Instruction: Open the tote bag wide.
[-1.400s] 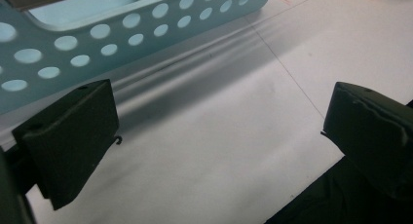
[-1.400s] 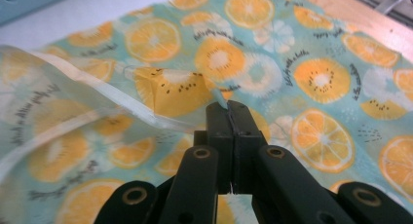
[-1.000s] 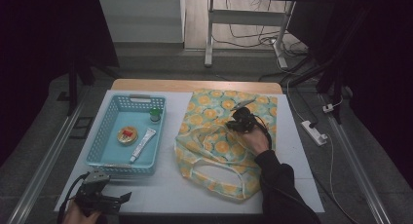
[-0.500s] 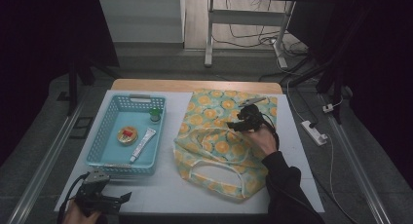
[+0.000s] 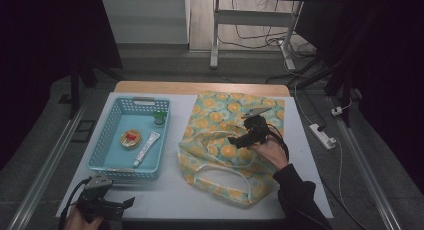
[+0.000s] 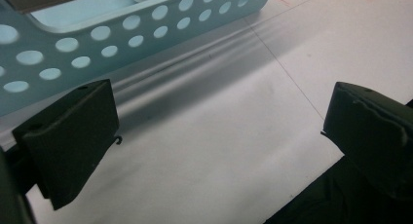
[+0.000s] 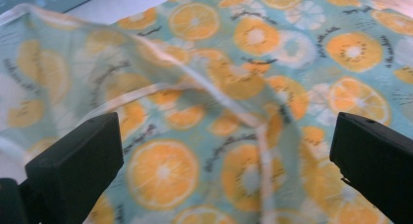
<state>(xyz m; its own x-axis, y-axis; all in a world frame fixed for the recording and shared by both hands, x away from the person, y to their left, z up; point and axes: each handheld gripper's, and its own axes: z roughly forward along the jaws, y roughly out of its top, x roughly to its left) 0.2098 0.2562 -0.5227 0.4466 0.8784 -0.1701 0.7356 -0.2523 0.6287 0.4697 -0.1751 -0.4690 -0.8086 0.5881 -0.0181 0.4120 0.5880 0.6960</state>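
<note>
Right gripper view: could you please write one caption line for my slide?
Open black right gripper above a crumpled teal cloth bag printed with orange slices, nothing between its jaws.

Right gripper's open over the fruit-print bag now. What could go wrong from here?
1. The right gripper has just opened with no cloth between its jaws; the bag lies crumpled, so its mouth may sag shut.
2. Its loose handle could snag a jaw.
3. The left gripper sits close to the basket and might nudge it.
</note>
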